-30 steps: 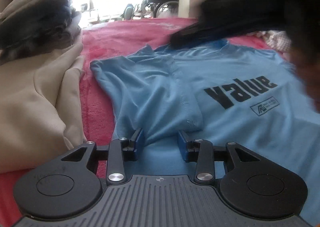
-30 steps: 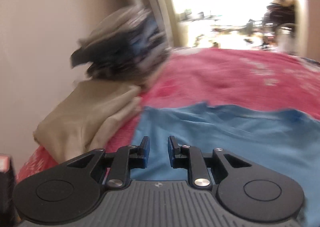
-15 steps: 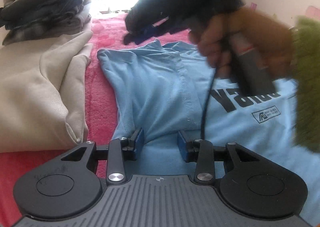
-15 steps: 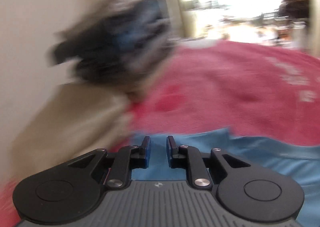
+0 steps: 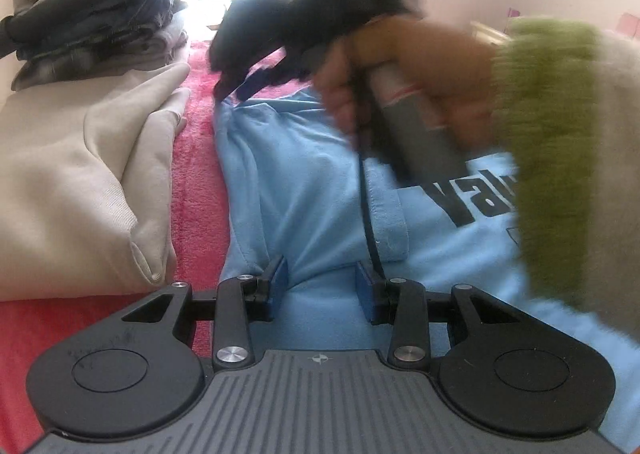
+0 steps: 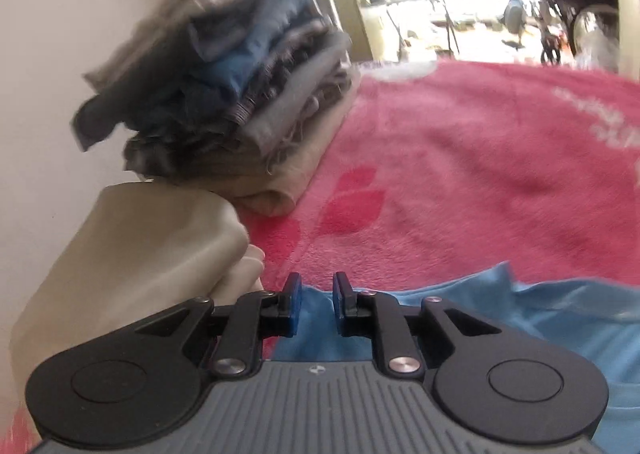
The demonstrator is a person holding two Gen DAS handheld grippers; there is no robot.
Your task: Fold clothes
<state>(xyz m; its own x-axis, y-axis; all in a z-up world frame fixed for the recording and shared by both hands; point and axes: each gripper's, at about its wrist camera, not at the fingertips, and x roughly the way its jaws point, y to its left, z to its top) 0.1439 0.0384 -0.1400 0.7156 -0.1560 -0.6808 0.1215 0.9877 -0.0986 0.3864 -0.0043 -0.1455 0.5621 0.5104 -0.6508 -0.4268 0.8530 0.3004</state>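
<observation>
- Your left gripper (image 5: 320, 288) sits low at 6 o'clock in its own view, jaws part open over the blue T-shirt (image 5: 316, 189); cloth bulges between the pads, but I can't tell whether they pinch it.
- Your right gripper (image 6: 316, 304) has its jaws narrowly apart at the shirt's far corner, with the blue hem right at the tips; nothing looks clamped yet.
- The shirt lies flat on the pink blanket (image 6: 460, 157), print side up.
- Take the corner squarely by the hem so only one layer comes up, and lift both ends together.
- At 9 o'clock the beige garment (image 5: 80, 189) lies just beside the shirt's edge; the folded stack (image 6: 240, 93) stands at 11. Fold towards 3 o'clock, where the blanket is open.
</observation>
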